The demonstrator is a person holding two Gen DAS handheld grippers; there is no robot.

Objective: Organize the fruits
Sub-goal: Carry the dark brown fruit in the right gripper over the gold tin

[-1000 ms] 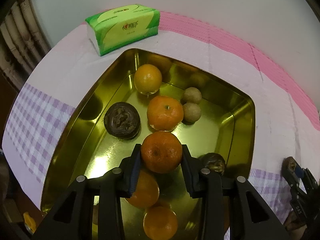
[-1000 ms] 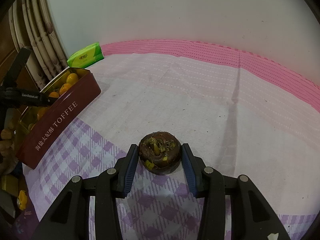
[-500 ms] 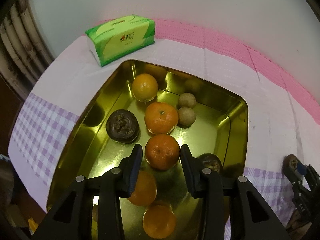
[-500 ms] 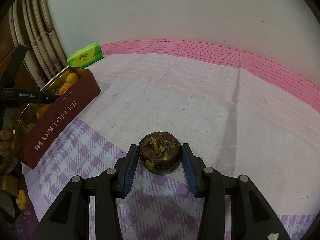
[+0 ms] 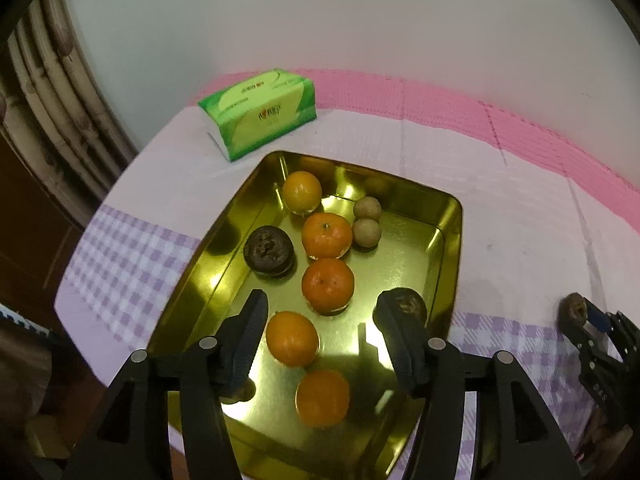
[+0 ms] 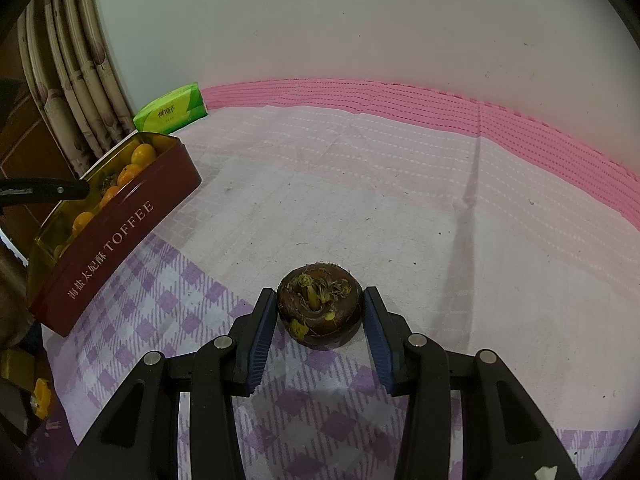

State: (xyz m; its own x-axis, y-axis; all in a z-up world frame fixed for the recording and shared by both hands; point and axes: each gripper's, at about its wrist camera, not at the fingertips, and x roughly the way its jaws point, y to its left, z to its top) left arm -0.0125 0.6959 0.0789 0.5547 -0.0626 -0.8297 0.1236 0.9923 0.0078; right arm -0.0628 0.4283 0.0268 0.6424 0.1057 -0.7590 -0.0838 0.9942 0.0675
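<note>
Our left gripper [image 5: 320, 336] now hangs wide open above the gold-lined rectangular tin [image 5: 454, 240], its round orange mandarin [image 5: 328, 286] released among the other fruit at frame centre. Only the right wrist view shows the tin's maroon "TOFFEE" side [image 6: 120, 236] at left. Our right gripper [image 6: 320, 312] brackets the dark brown, flattened water chestnut [image 6: 320, 308] on the purple-checked cloth [image 6: 168, 312], pads touching or nearly; grip uncertain.
</note>
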